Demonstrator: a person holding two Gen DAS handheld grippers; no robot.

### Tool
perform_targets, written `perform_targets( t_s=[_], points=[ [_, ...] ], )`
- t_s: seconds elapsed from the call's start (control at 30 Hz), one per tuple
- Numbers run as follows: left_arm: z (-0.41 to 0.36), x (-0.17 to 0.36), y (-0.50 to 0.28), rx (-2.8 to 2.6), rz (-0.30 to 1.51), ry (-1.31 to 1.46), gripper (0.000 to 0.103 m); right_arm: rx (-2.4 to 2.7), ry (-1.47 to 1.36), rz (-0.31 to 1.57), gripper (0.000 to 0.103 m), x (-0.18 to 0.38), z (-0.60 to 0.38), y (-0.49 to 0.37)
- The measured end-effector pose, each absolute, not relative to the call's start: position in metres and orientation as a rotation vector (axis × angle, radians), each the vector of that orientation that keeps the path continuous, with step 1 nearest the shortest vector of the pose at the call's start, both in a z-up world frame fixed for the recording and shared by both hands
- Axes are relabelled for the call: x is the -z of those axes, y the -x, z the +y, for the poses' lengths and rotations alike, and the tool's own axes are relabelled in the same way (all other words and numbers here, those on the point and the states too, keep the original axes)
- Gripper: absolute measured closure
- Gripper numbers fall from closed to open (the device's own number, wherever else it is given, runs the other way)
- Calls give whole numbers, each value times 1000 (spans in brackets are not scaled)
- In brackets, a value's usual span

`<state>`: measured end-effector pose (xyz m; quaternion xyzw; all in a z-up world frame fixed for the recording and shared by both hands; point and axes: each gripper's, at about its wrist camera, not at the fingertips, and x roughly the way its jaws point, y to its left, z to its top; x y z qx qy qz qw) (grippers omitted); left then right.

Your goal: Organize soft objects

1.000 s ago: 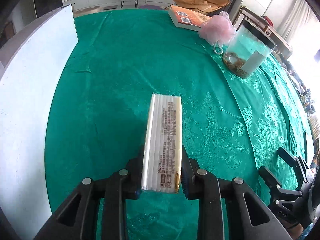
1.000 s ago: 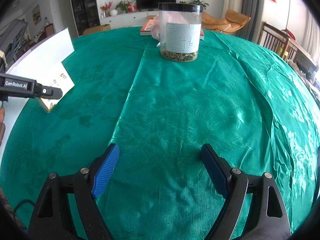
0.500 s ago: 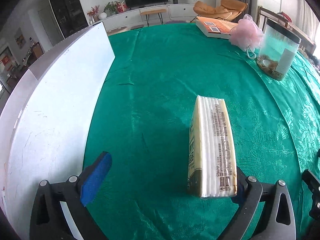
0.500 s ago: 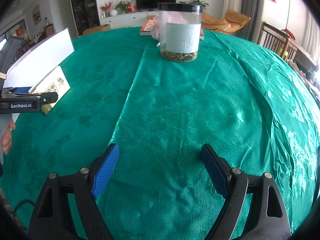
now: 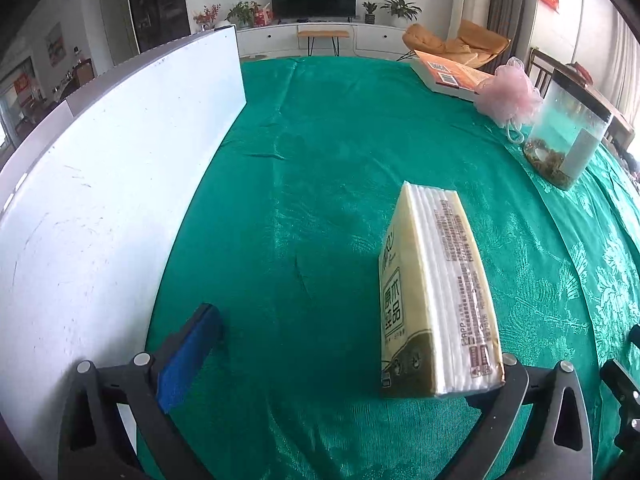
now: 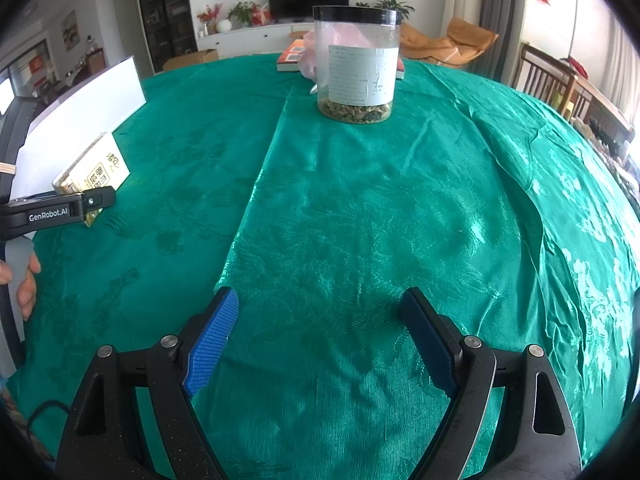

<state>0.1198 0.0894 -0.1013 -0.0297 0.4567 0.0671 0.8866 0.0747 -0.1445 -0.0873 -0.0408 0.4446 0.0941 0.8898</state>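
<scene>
Standing on its long edge on the green-clothed counter (image 5: 320,160), the tissue pack (image 5: 436,300) leans against one finger of the left hand-held gripper (image 5: 352,364), whose jaws are spread wide. It looks set down; the pink bath pouf (image 5: 508,96) beyond it seems untouched. The right hand-held gripper (image 6: 320,336) hangs apart, empty. Only its view shows the plastic jar (image 6: 356,64) head-on.

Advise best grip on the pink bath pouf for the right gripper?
Take the pink bath pouf across its fluffy middle, jaws wide, coming from above. It sits squeezed between the jar and the book, so a sideways approach looks blocked. Its cord loop is too thin to grip. Right gripper is open.
</scene>
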Motion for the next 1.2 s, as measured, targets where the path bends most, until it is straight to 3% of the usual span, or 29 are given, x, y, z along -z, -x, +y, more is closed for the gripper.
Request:
perform_targets(
  t_s=[0.3,0.47,0.6,0.8,0.97,1.0,1.07,1.1,1.2],
  points=[
    [90,102,-120,-139,950,62,0,-212,47,923,19,72,-161,-85],
    [90,102,-121,-141,950,63,0,-187,-17,736,16,-39,-203,-156],
    [90,102,-121,-139,950,63,0,-298,-53,832,16,-94,-193,-260],
    [90,103,-121,-139,950,63,0,-333,-15,1126,19,-51,-142,-388],
    [91,102,-122,-138,950,65,0,-286,55,1250,19,-16,-115,-429],
    [91,102,-122,-138,950,65,0,-275,94,1268,22,-11,-109,-433],
    [91,102,-122,-138,950,65,0,-251,141,1311,52,-1,-104,-439],
    [91,102,-122,-138,949,65,0,-245,135,1342,79,5,-104,-443],
    [91,102,-122,-138,949,65,0,-232,105,1384,89,16,-105,-450]
  ],
)
